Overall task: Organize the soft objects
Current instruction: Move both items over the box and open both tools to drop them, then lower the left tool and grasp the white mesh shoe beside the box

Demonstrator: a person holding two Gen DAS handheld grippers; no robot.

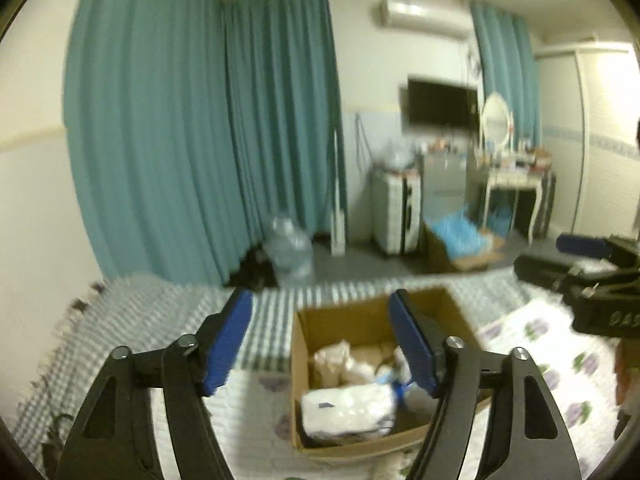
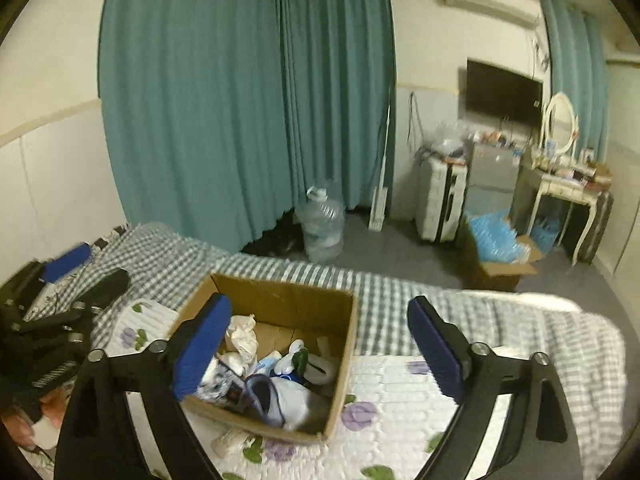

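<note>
An open cardboard box [image 1: 340, 320] sits on the bed and also shows in the right wrist view [image 2: 288, 296]. It holds several soft things: a white folded bundle [image 1: 348, 404], cream cloth [image 1: 332, 360], and white and blue plush pieces [image 2: 280, 392]. My left gripper [image 1: 324, 340] is open and empty, above the box's left part. My right gripper [image 2: 320, 344] is open and empty, above the box's right side. The right gripper shows at the right edge of the left wrist view [image 1: 588, 280]. The left gripper shows at the left edge of the right wrist view [image 2: 52, 304]. A small pale soft item [image 2: 232, 440] lies on the quilt by the box's front.
The bed has a floral white quilt [image 2: 400, 400] over a checked blanket [image 2: 400, 284]. On the floor beyond stand a water jug [image 2: 324, 228], a suitcase [image 2: 440, 200], a box with blue material [image 2: 500, 248] and a dressing table [image 2: 568, 188]. Teal curtains [image 2: 240, 100] hang behind.
</note>
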